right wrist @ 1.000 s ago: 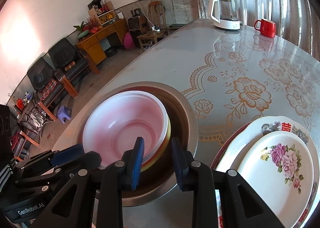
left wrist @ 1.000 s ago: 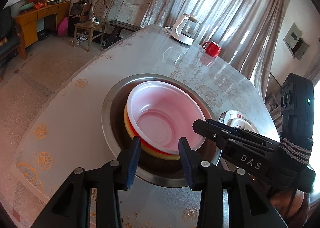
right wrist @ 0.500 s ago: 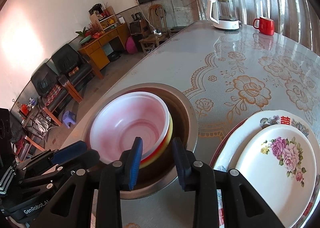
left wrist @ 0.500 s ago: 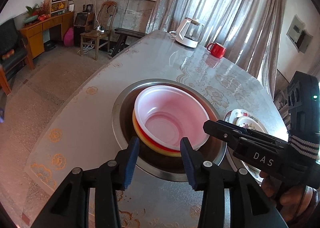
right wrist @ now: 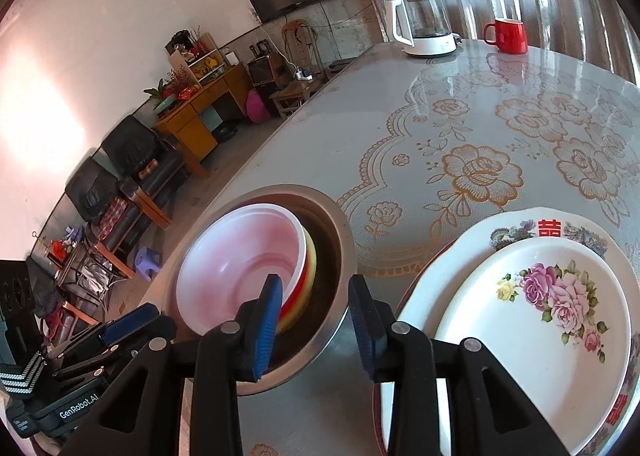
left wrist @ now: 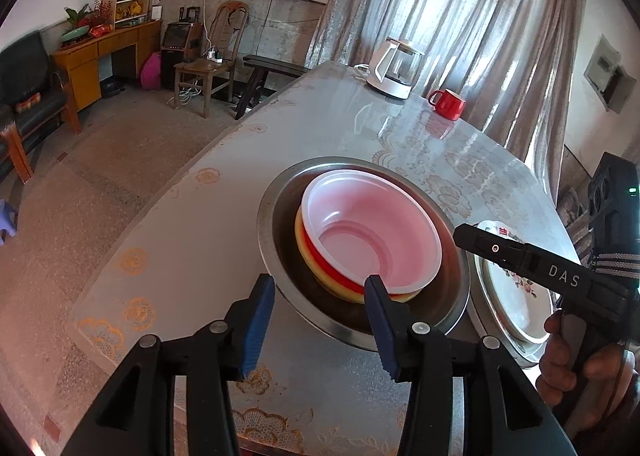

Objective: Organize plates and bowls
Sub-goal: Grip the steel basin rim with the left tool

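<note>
A pink-white bowl [left wrist: 376, 240] sits nested on red and yellow bowls inside a wide steel basin [left wrist: 280, 192] on the table. It also shows in the right wrist view [right wrist: 240, 264] in the same basin [right wrist: 336, 232]. To its right lies a stack of plates, a flowered plate [right wrist: 552, 320] on top; the stack also shows in the left wrist view [left wrist: 516, 296]. My left gripper [left wrist: 320, 308] is open and empty, just short of the basin's near rim. My right gripper [right wrist: 316, 312] is open and empty, above the basin's near right rim.
A white and glass kettle [left wrist: 394, 68] and a red mug [left wrist: 448, 104] stand at the table's far end. The table edge curves along the left, with floor, chairs and a wooden desk beyond. The table carries a patterned lace cover [right wrist: 480, 144].
Both grippers have drawn back and up from the bowls, staying open. The bowls and plates have not moved.
</note>
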